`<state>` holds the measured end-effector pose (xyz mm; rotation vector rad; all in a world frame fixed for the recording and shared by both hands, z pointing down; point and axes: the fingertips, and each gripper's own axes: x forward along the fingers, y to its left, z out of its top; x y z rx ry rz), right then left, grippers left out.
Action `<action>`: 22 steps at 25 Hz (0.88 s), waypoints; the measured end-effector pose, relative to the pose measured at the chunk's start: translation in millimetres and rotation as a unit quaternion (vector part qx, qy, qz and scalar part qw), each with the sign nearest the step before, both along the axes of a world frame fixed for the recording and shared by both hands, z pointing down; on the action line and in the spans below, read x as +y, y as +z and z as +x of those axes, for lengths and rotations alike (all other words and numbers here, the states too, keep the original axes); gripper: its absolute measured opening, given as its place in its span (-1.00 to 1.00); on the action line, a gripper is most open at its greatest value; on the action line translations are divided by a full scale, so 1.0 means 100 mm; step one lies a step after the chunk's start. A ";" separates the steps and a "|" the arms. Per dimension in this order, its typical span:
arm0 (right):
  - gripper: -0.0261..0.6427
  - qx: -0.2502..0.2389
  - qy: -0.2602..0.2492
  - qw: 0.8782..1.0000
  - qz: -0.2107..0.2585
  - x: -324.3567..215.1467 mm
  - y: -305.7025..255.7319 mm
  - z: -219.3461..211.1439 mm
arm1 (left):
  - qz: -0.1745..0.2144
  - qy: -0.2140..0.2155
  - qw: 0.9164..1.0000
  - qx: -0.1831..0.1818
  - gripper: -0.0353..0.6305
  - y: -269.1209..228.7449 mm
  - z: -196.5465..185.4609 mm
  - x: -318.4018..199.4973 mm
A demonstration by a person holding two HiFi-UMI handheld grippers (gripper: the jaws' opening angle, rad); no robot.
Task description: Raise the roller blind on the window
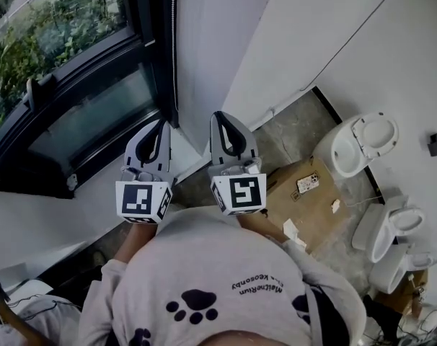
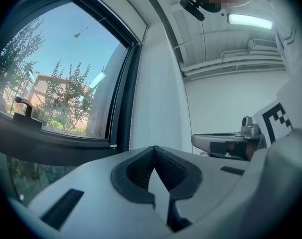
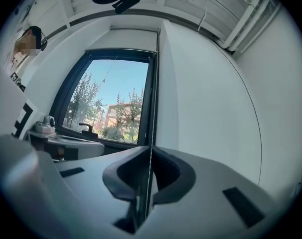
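Note:
The dark-framed window (image 1: pixel 67 85) is on my left, and its glass (image 3: pixel 108 98) shows trees and sky with nothing over it. The blind's thin bead chain (image 3: pixel 153 98) hangs down along the frame's right side. It passes between the jaws of my right gripper (image 3: pixel 149 152), which is shut on it. That gripper (image 1: pixel 219 116) points level at the white wall strip beside the window. My left gripper (image 1: pixel 161 124) is held beside it, nearer the window. Its jaws (image 2: pixel 153 149) are shut with nothing between them. I cannot make out the blind's fabric.
A window handle (image 3: pixel 86 127) sits on the lower frame. On the floor to the right lie a cardboard box (image 1: pixel 316 211) with a phone (image 1: pixel 308 184) on it and white toilets (image 1: pixel 355 144) along the wall. A white wall (image 1: pixel 204 56) stands straight ahead.

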<state>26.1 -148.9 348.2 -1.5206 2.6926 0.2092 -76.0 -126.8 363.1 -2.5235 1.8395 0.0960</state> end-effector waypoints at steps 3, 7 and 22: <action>-0.89 -0.001 -0.002 1.000 -0.007 0.08 0.04 0.06 | 0.001 -0.007 1.000 -0.003 -0.87 0.00 0.05 0.08; -0.89 -0.004 -0.007 1.000 -0.016 0.14 0.10 0.10 | 0.004 -0.016 1.000 -0.009 -0.87 0.03 0.09 0.15; -0.89 -0.003 0.002 1.000 -0.009 0.27 0.09 0.11 | 0.007 -0.023 1.000 -0.006 -0.87 0.02 0.07 0.28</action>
